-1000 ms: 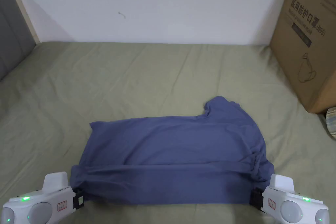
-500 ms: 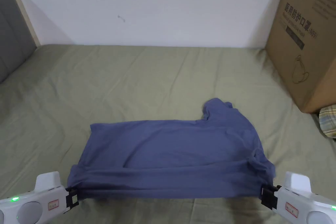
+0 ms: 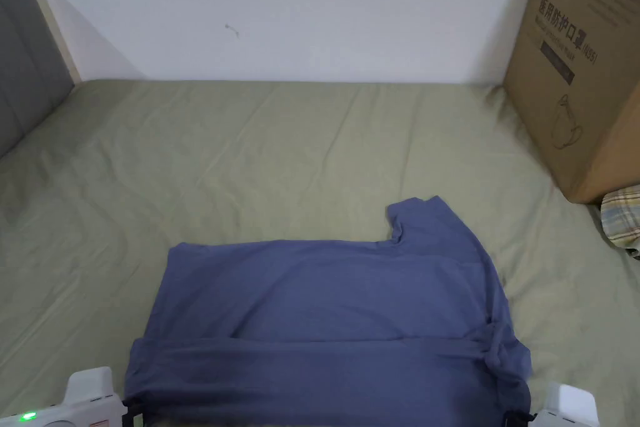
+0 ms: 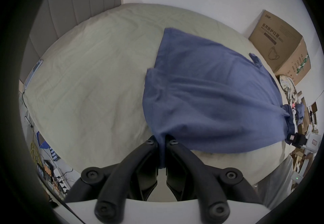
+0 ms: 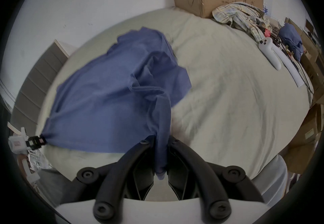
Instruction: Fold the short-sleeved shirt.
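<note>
The left gripper (image 4: pixel 162 141) has both jaws closed on a bunched corner of the blue short-sleeved shirt (image 4: pixel 206 91); the cloth passes between the jaws. The right gripper (image 5: pixel 160 141) is likewise clamped on the opposite near corner of the shirt, with a twisted strip of fabric running down between its jaws. The hem between the two grippers is pulled taut at the near edge of the bed (image 3: pixel 281 134). The rest of the shirt lies flat on the green sheet, with one sleeve pointing toward the far edge. A cardboard box (image 3: pixel 581 72) stands at the far right corner, with a plaid garment (image 3: pixel 622 216) beside it.
</note>
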The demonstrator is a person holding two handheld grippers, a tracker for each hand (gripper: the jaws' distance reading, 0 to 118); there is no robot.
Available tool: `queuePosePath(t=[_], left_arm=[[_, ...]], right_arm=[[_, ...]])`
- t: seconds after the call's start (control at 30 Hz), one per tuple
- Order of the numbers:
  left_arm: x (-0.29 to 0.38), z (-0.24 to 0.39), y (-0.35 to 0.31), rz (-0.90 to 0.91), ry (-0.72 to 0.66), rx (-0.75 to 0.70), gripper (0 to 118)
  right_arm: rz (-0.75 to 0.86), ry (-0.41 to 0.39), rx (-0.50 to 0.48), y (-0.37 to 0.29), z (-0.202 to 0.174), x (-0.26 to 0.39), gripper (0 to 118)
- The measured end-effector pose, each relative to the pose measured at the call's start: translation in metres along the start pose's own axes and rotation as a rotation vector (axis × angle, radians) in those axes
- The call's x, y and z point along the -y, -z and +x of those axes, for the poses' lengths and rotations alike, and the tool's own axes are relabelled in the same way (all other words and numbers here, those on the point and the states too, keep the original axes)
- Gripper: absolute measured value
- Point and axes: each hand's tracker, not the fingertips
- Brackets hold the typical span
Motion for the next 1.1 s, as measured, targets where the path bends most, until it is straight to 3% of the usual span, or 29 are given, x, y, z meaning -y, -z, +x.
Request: queuePosePath(t=[0.2,0.23,0.27,0.33,0.37,0.4,0.47,0.5,0.73,0.97,1.07,1.1], left_arm=[[0.000,0.012,-0.002,-0.020,0.023,-0.036,7],[-0.001,0.014,-0.006,-0.021,0.029,-0.040,14],[-0.003,0.016,-0.012,-0.016,0.026,-0.044,23],[-0.005,0.019,-0.021,0.054,0.016,-0.017,59],[-0.007,0.020,-0.027,0.074,0.009,-0.003,73],[-0.011,0.024,-0.036,0.096,0.005,-0.001,81],[-0.021,0.034,-0.069,0.185,0.000,0.029,82],[-0.028,0.040,-0.085,0.239,0.005,0.051,82],[-0.074,0.086,-0.168,0.619,0.033,0.090,82],[-0.084,0.122,-0.197,0.859,0.086,0.042,81],[-0.081,0.129,-0.198,0.900,0.098,0.034,73],[-0.080,0.131,-0.197,0.907,0.100,0.042,59]], right_arm=[[0.080,-0.007,0.048,-0.002,-0.007,0.000,11],[0.029,0.013,0.116,-0.005,-0.005,-0.001,14],[0.035,0.009,0.105,-0.009,-0.005,-0.004,22],[0.081,-0.028,0.116,-0.028,-0.011,-0.013,63],[0.253,-0.116,-0.055,-0.041,-0.021,-0.021,76],[0.279,-0.119,-0.039,-0.053,-0.023,-0.027,79],[0.372,-0.148,-0.070,-0.078,-0.033,-0.042,79],[0.313,-0.107,0.015,-0.089,-0.034,-0.049,79],[0.643,-0.195,-0.025,-0.174,-0.078,-0.092,79],[0.813,-0.252,0.029,-0.202,-0.106,-0.096,78],[0.825,-0.253,0.028,-0.202,-0.113,-0.097,72],[0.831,-0.254,0.031,-0.201,-0.114,-0.097,61]])
